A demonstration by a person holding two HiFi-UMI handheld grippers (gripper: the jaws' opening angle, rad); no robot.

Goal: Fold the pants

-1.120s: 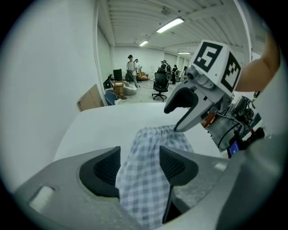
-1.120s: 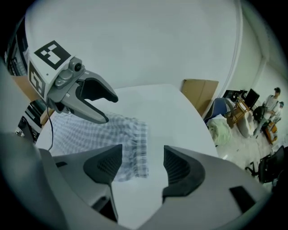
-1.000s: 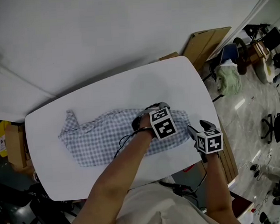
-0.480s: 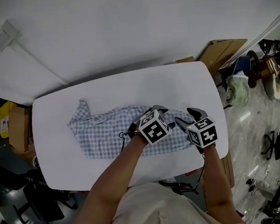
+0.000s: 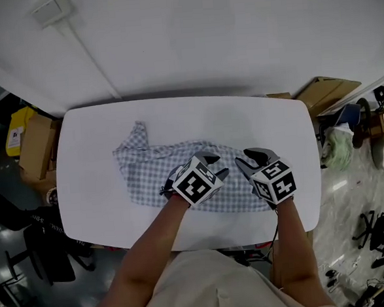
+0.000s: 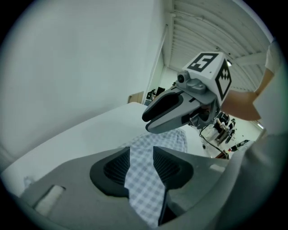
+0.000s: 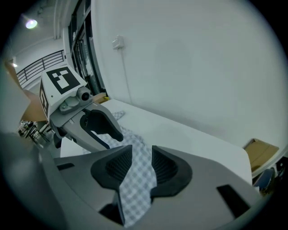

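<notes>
So the white surface (image 5: 96,189) fills most of the head view. The checked pants (image 5: 147,175) are sprawled across the middle of it, kinda crumpled, with one end bunched up toward the far left. The left claw (image 5: 216,166) and the right claw (image 5: 246,160) sit side by side over the near right part of the pants. Both have just been closing, and each one's got a strip of checked fabric pinched between its ribbed pads.
</notes>
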